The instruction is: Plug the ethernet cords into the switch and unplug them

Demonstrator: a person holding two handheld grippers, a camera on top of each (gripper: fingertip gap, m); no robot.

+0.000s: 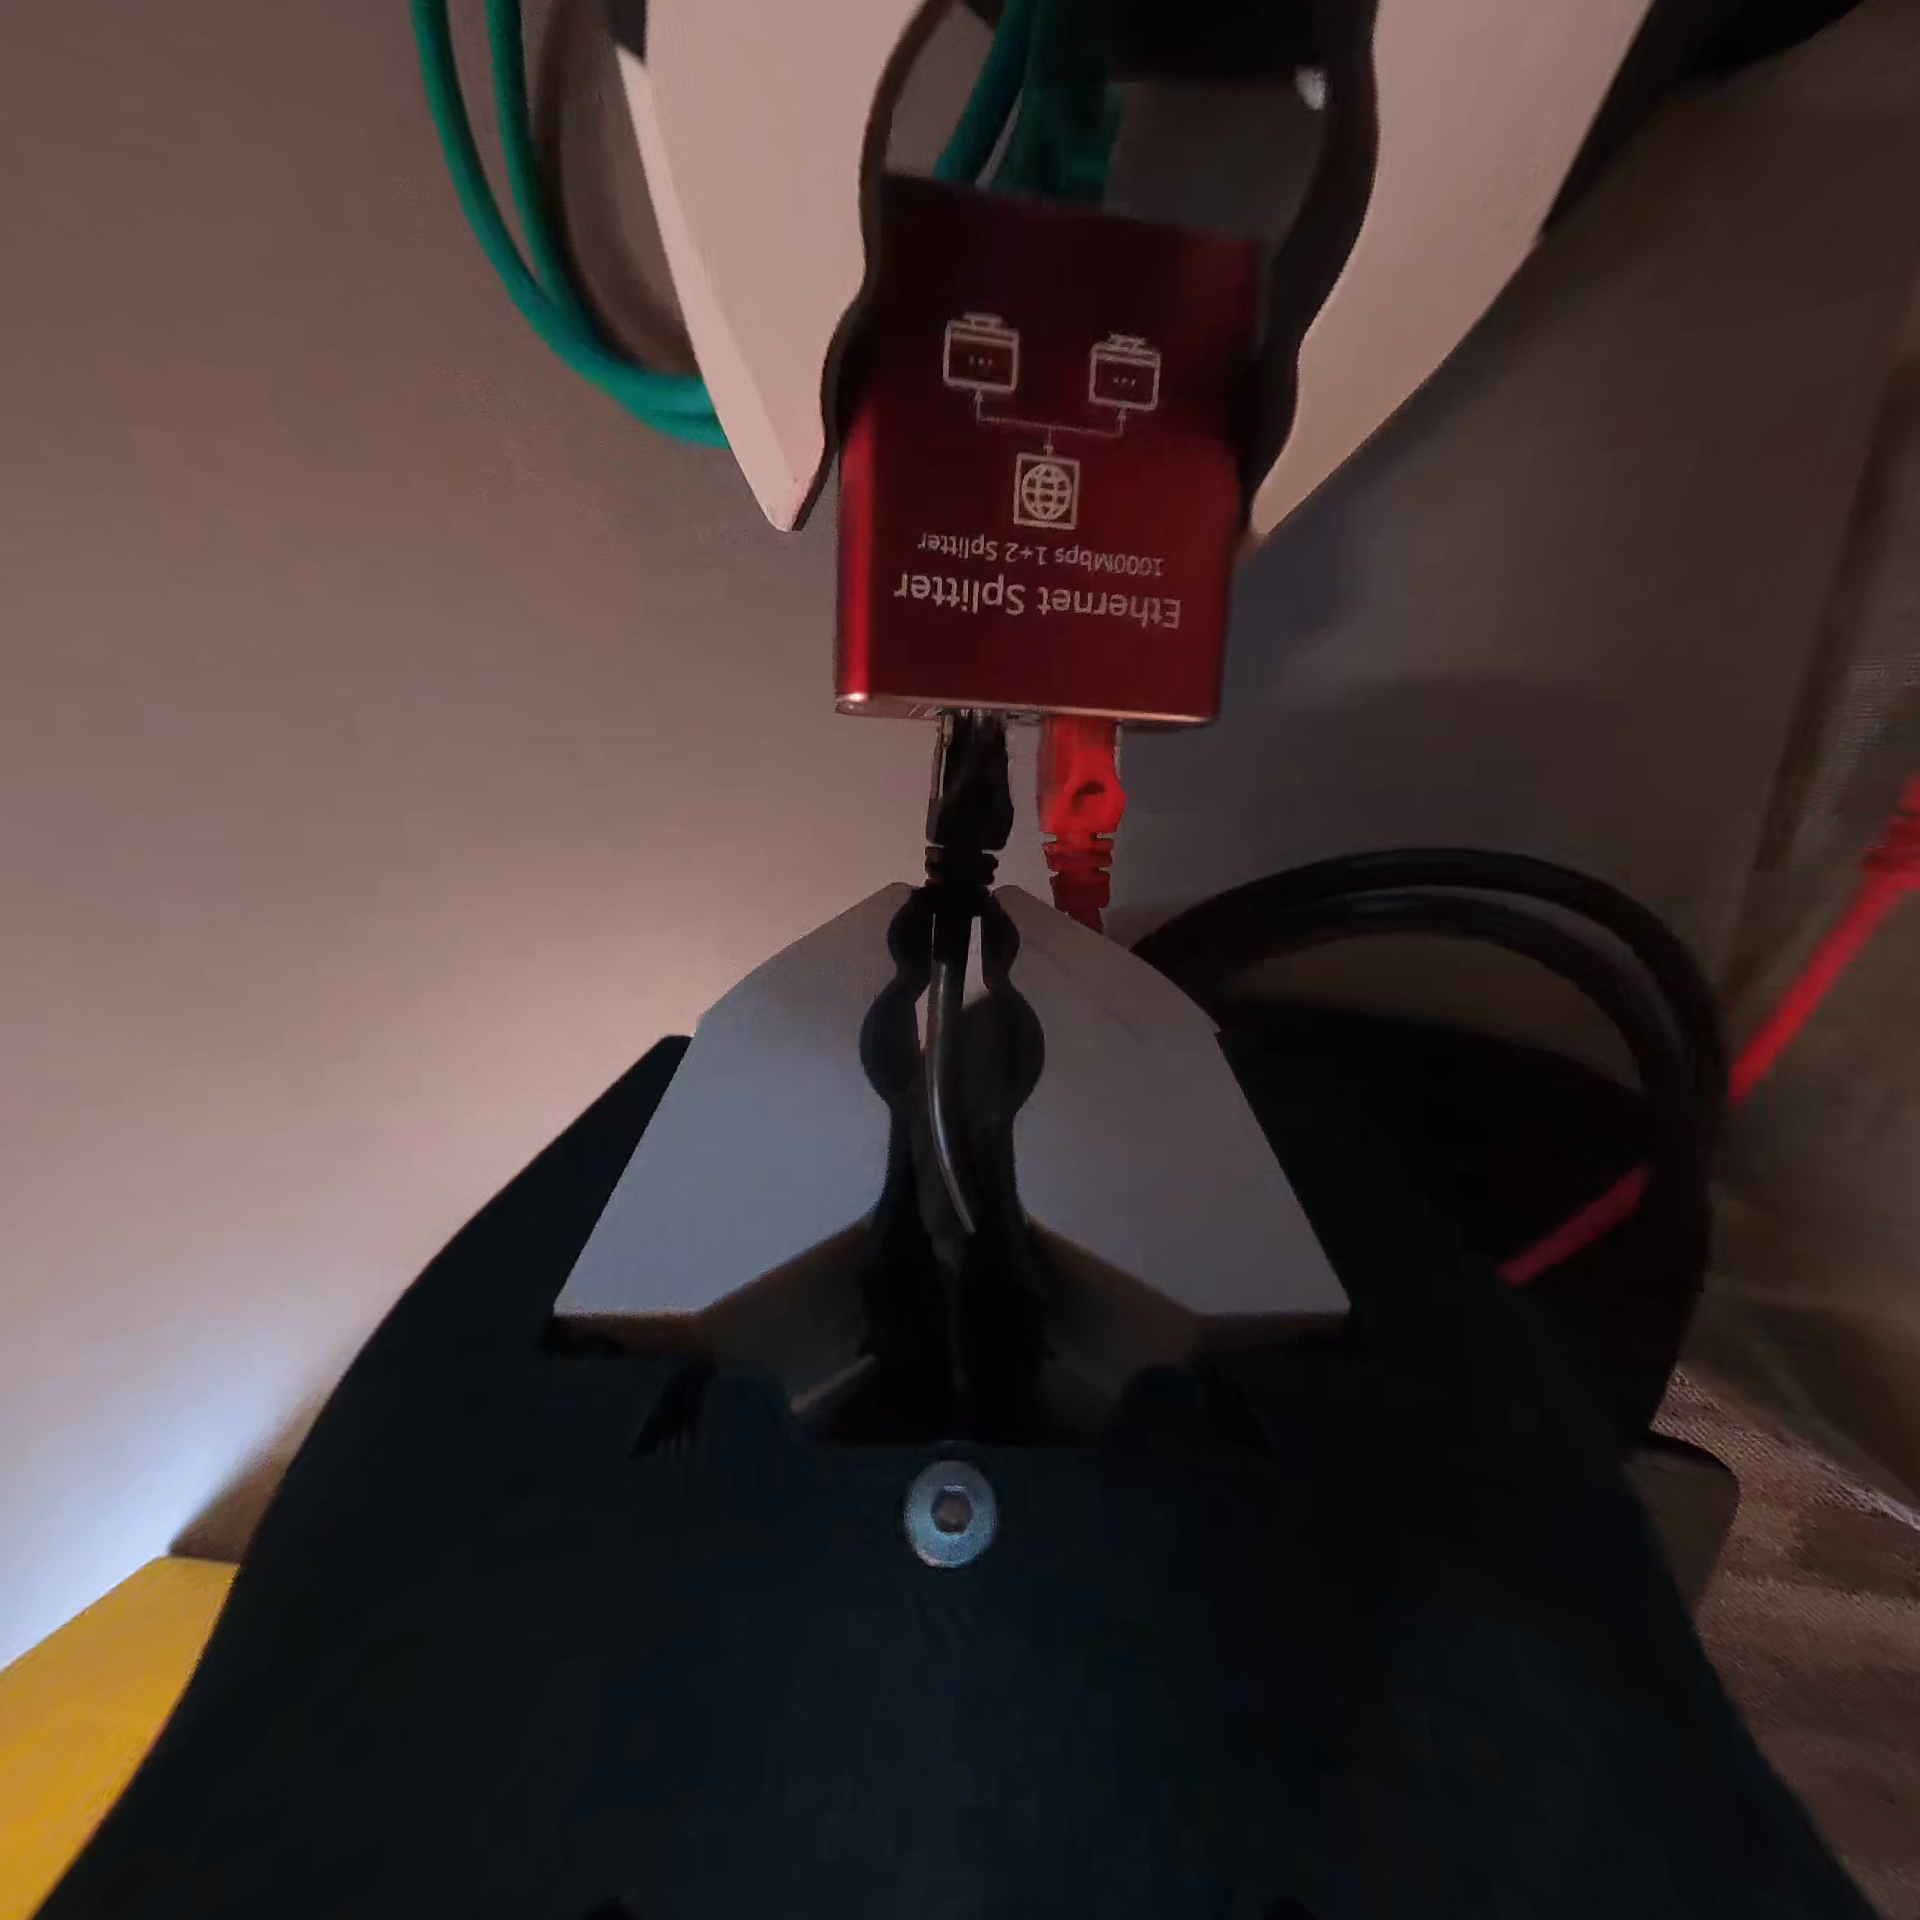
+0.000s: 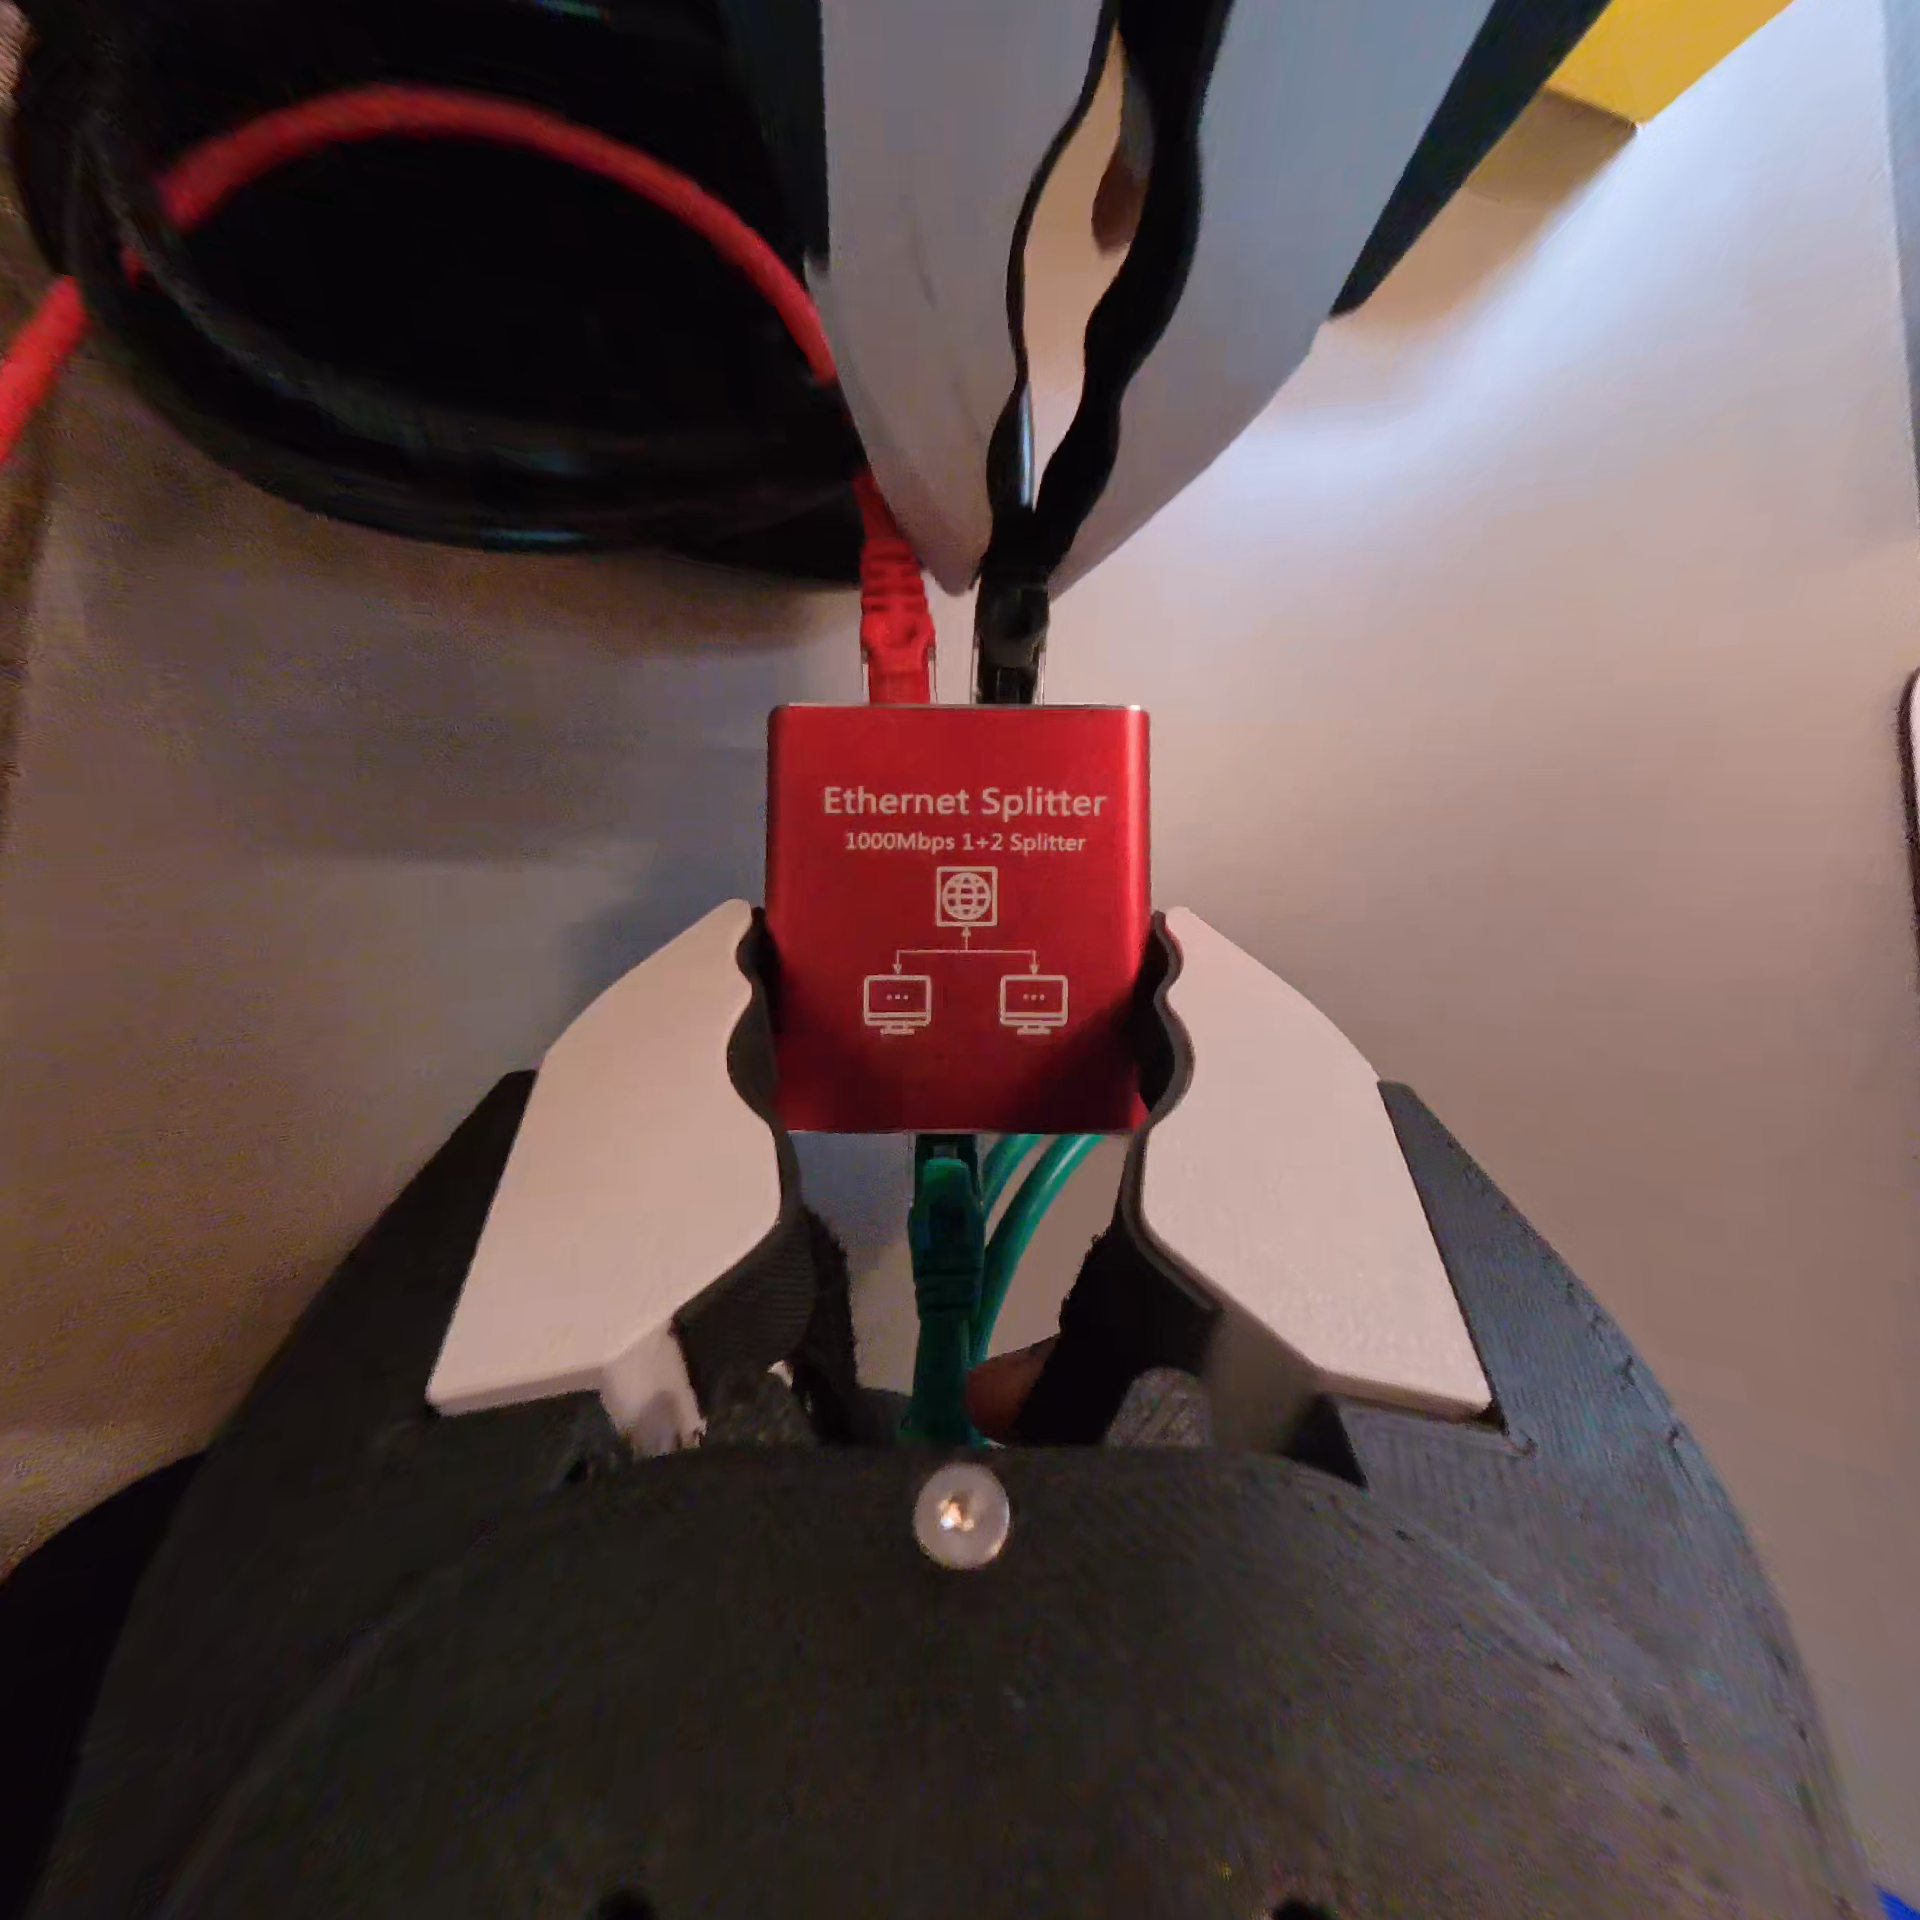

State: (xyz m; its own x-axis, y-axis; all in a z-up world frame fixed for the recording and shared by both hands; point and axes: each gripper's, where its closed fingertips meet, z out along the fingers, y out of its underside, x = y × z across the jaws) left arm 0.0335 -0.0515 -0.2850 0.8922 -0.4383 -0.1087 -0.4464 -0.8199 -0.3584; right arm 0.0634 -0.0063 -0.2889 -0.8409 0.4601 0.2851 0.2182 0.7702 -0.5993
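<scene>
A small red switch box (image 2: pixel 961 914) is held by its two sides in my right gripper (image 2: pixel 961 935), which is shut on it. It also shows in the left wrist view (image 1: pixel 1039 499). A red cord plug (image 2: pixel 896 634) and a black cord plug (image 2: pixel 1010 634) sit in its far ports. A green cord plug (image 2: pixel 943 1236) sits in its near port. My left gripper (image 1: pixel 956 896) is shut on the black cord (image 1: pixel 961 821) just behind its plug, next to the red plug (image 1: pixel 1081 805). The left gripper shows across the box in the right wrist view (image 2: pixel 987 561).
A coil of black cable (image 1: pixel 1475 935) with red cord (image 1: pixel 1829 1018) through it lies right of the box on a grey-beige surface (image 1: pixel 364 727). Green cord loops (image 1: pixel 520 260) hang at the top left. A yellow object (image 1: pixel 94 1704) is at the lower left. My right fingertips sit around 6 centimeters from my left ones.
</scene>
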